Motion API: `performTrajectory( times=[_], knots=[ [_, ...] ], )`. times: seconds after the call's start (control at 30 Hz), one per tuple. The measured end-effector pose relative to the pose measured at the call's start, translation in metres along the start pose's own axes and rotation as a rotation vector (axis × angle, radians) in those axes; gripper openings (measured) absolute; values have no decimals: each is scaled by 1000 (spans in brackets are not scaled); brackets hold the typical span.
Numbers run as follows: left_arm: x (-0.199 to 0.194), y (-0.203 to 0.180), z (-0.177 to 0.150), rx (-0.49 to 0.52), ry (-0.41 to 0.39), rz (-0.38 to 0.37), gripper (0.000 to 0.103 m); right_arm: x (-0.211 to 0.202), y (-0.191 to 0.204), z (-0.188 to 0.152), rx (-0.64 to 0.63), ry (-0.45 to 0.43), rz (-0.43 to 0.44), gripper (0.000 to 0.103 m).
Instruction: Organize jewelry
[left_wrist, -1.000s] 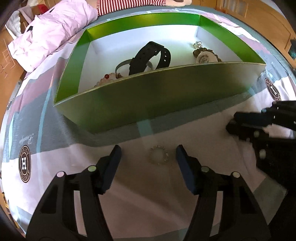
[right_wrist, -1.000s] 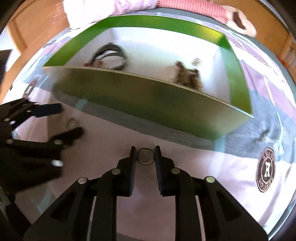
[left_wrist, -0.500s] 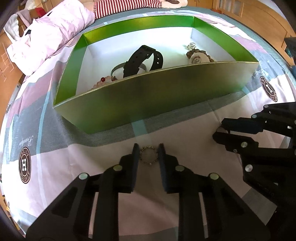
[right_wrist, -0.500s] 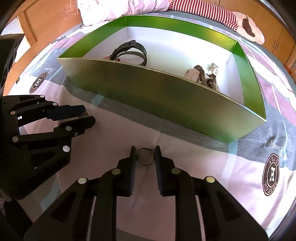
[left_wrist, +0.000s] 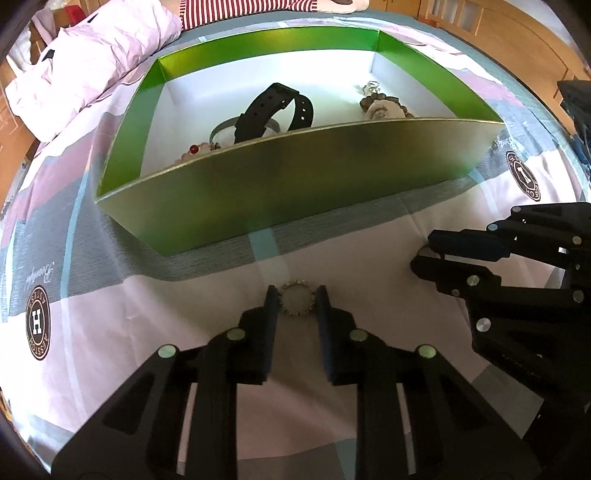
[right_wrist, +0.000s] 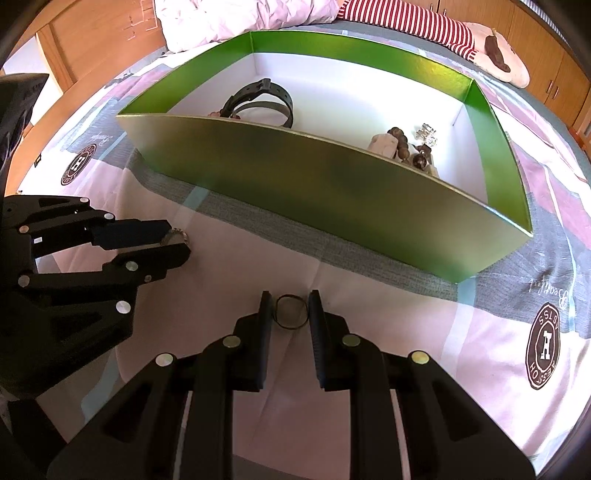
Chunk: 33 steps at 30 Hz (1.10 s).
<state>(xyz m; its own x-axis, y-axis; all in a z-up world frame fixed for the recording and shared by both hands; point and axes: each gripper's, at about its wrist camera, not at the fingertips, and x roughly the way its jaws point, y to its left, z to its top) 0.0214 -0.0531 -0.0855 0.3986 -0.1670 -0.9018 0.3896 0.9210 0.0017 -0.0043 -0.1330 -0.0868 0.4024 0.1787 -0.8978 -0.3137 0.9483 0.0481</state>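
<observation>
My left gripper (left_wrist: 296, 300) is shut on a small silver beaded ring (left_wrist: 296, 292), held above the bedspread in front of the green box (left_wrist: 295, 192). My right gripper (right_wrist: 291, 311) is shut on a thin dark ring (right_wrist: 291, 312). The left gripper also shows in the right wrist view (right_wrist: 173, 242) at the left, with the beaded ring (right_wrist: 176, 236) between its tips. The right gripper shows in the left wrist view (left_wrist: 424, 254) at the right. The box holds a black watch (left_wrist: 275, 110), a beaded bracelet (left_wrist: 382, 107) and other small pieces.
The box stands on a bed with a pink, grey and white patterned cover (left_wrist: 110, 295). A pink quilt (left_wrist: 92, 55) and a striped red-and-white plush (right_wrist: 424, 22) lie behind the box. Wooden cabinets (right_wrist: 92, 44) surround the bed.
My left gripper closed on the beaded ring, which had lain between open fingers. Both grippers rose a little and the box appears further away. The right gripper kept hold of the dark ring.
</observation>
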Motion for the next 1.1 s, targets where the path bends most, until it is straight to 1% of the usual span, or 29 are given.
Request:
performTrajectory(
  times=[0.1,0.2,0.33,0.47,0.57,0.6,0.63,0.67,0.73,0.83,0.87,0.9,0.93,0.97,1.0,1.03,1.07,1.1],
  knots=[
    [-5,6,1,-32,-10,-14,21,-3,-2,0,9,-12,2,20],
    [-18,14,3,-59,-41,-24,21,-15,-5,2,28,-47,27,20],
    [-47,26,5,-102,-113,-68,21,-43,-7,6,23,-123,85,20],
    [-64,41,11,-147,-158,-66,21,-63,-13,16,39,-194,149,20],
    [-79,56,36,-188,-204,-42,21,-72,-24,46,62,-236,153,20],
    [-80,59,47,-198,-207,-35,21,-71,-29,56,68,-240,150,20],
    [-77,64,64,-204,-205,-25,21,-66,-39,72,86,-246,131,20],
    [-74,66,74,-212,-203,-14,21,-59,-48,86,105,-244,113,20],
    [-52,74,102,-239,-180,16,21,-42,-64,108,137,-217,97,20],
    [-17,80,134,-266,-122,10,21,-15,-82,128,193,-174,74,20],
    [-8,82,140,-270,-105,6,23,-10,-85,131,206,-169,73,21],
    [3,81,147,-275,-87,-2,38,-6,-88,132,221,-169,72,24],
    [7,81,149,-278,-83,4,61,-2,-90,132,234,-162,65,41],
    [9,80,150,-284,-87,24,70,-2,-92,132,241,-159,53,59],
    [8,79,150,-284,-97,25,70,-4,-94,132,249,-165,40,65],
    [3,78,148,-283,-105,21,70,-11,-95,127,259,-190,35,70],
    [-2,77,146,-284,-113,26,71,-21,-96,122,266,-217,39,71],
    [-13,76,141,-282,-124,42,75,-28,-98,118,267,-232,42,72]
  ],
)
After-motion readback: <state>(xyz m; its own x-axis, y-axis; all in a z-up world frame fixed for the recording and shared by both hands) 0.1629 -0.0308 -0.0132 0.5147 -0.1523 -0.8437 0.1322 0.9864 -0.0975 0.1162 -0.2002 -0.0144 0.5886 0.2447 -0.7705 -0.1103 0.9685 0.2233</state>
